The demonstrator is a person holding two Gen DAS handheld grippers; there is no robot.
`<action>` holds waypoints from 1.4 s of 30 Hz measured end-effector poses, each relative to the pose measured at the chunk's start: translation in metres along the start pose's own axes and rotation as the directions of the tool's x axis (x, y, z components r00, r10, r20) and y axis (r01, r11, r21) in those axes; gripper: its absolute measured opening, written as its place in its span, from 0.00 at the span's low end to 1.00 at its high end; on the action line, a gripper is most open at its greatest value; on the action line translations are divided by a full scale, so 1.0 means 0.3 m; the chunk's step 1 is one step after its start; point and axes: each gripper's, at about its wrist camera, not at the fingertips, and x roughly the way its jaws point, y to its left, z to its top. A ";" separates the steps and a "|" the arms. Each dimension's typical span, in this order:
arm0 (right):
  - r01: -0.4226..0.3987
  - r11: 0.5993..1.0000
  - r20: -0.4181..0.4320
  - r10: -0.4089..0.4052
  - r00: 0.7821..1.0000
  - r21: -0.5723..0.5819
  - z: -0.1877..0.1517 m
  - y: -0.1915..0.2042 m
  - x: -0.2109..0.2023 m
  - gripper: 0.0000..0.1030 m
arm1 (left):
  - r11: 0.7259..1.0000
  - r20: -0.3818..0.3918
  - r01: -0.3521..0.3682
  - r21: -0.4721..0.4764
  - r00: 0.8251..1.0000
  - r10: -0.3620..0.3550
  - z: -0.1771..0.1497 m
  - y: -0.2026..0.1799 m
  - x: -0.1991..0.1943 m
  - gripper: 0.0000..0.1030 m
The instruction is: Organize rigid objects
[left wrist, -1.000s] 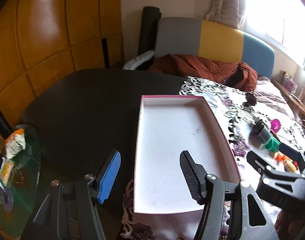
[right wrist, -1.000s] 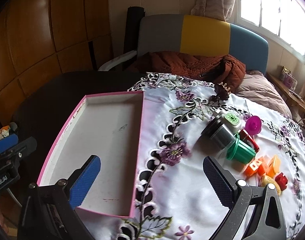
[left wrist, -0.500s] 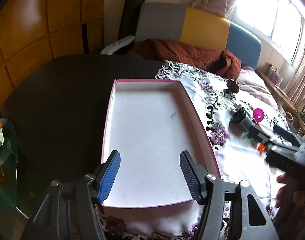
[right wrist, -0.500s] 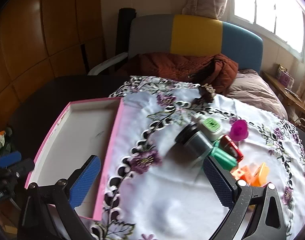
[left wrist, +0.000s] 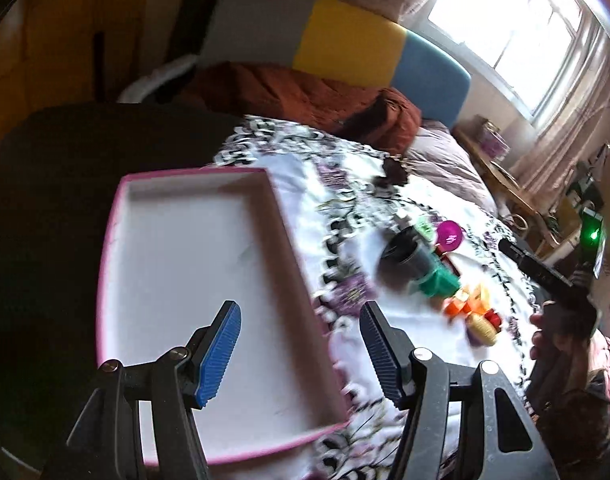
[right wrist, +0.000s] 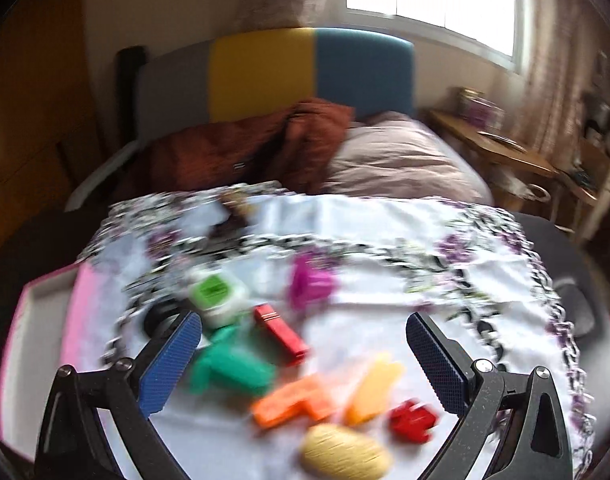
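A flowered cloth [right wrist: 385,320] covers the table. The left gripper [left wrist: 299,344] is spread wide above the pink tray [left wrist: 193,256], holding nothing. The right gripper [right wrist: 303,360] is also spread and holds nothing, above the toys [right wrist: 305,376] lying on the cloth beside the tray.

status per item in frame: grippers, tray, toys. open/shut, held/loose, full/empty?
left gripper: open, holding nothing, over the tray's near end
right gripper: open, holding nothing, over the toys
pink tray: nothing in it
green cup: on its side, loose on the cloth
dark cup: on its side
red block: lying flat, loose
yellow oval piece: loose, nearest the camera
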 end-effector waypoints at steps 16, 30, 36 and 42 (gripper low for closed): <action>-0.098 0.955 -0.019 0.108 0.994 0.280 -0.015 -0.234 0.066 1.00 | 0.964 -0.140 0.081 0.253 0.989 -0.047 0.440 -0.453 0.505 0.70; -0.150 0.928 -0.037 0.173 0.984 0.342 -0.012 -0.273 0.091 1.00 | 0.946 -0.164 0.043 0.321 0.986 0.011 0.614 -0.623 0.937 0.88; -0.159 0.928 -0.044 0.184 0.982 0.337 -0.011 -0.267 0.095 1.00 | 0.939 -0.203 0.052 0.339 0.979 0.019 0.631 -0.630 1.030 0.73; -0.155 0.929 -0.041 0.179 0.983 0.335 -0.010 -0.265 0.092 1.00 | 0.917 -0.224 0.114 0.381 0.974 -0.028 0.574 -0.631 1.014 0.52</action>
